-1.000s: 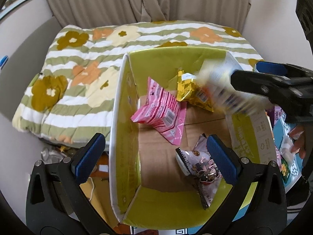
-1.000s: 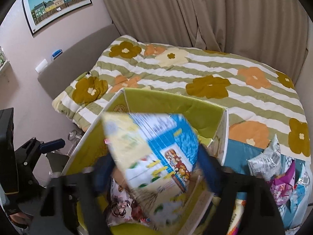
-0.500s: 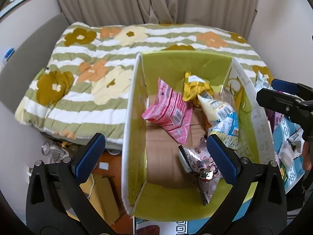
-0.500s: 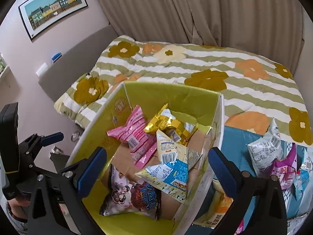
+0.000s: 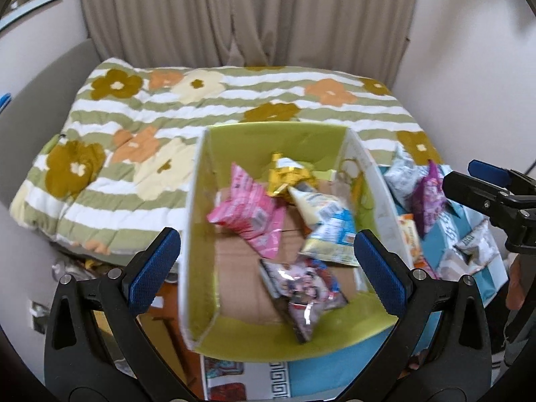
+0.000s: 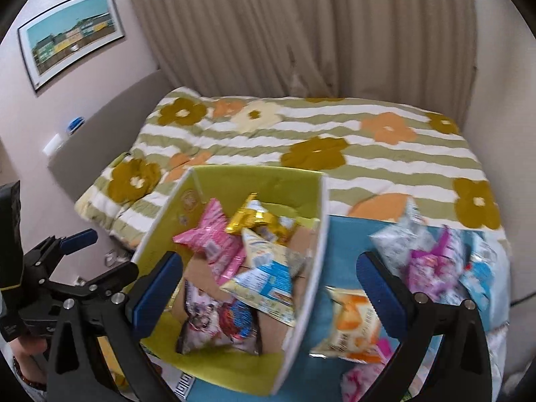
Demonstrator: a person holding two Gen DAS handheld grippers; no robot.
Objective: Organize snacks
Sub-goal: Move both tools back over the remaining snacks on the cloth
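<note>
A green box with a cardboard floor sits at the foot of a bed, holding four snack packs: a pink pack toward the back left, a gold pack behind it against the far wall, a white-and-blue bag leaning along the right side, and a dark foil pack nearest the front wall. The left gripper hangs above the box's near end with its blue pads spread wide and nothing between them. The right gripper is likewise released, its jaws at full spread and empty, straddling the box's right wall, one pad over the box and the other over a blue mat. On that mat, just outside the box, lie the snacks not yet sorted: an orange-and-white bag close to the wall, a silver-white bag and a purple bag farther right (both frames are motion-blurred, so print on the packs cannot be read). Beige curtains hang behind the bed, and a framed picture is on the wall at left.
</note>
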